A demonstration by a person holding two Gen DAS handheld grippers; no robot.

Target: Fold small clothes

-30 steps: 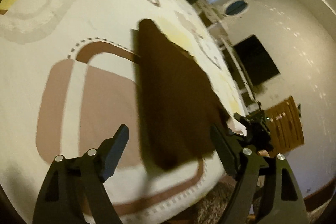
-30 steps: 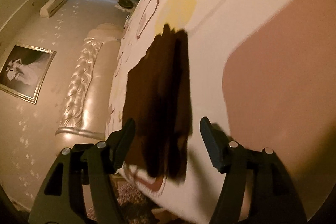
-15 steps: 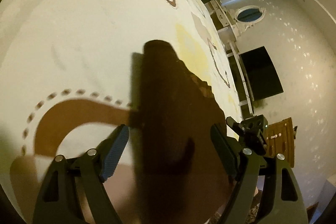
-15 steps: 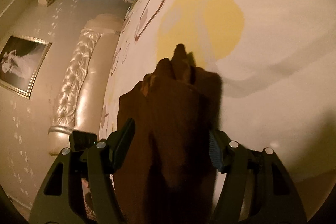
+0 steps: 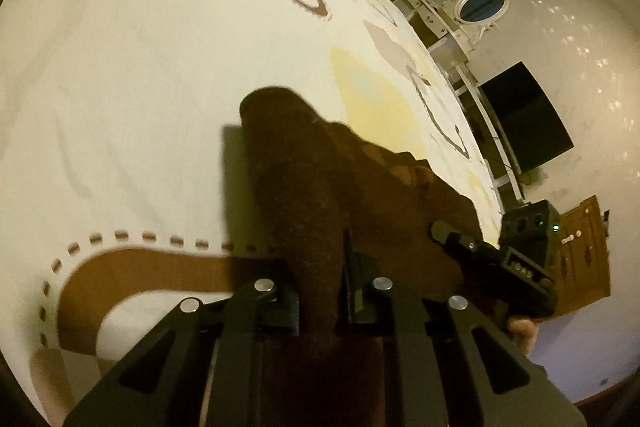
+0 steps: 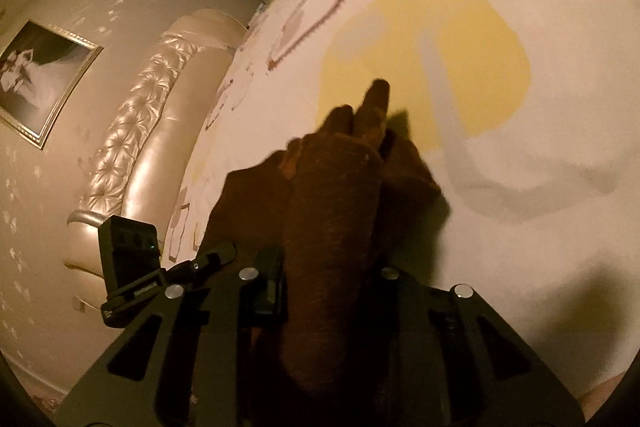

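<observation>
I've just closed both grippers, left [image 5: 320, 301] and right [image 6: 326, 291], so each now pinches a near edge of the brown cloth [image 5: 304, 179] between its fingers on the bed [image 5: 120, 107], ready to fold.

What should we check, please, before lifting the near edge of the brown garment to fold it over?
1. Left gripper shut on the brown garment; jaws have just closed on cloth: ok.
2. Right gripper shut on the same edge; jaws have just closed: ok.
3. Both grips hold all the layers: cannot tell.
4. Far end of the garment lies flat: not ok, it looks bunched.
5. Bedspread beyond the garment free for the fold: ok.
</observation>
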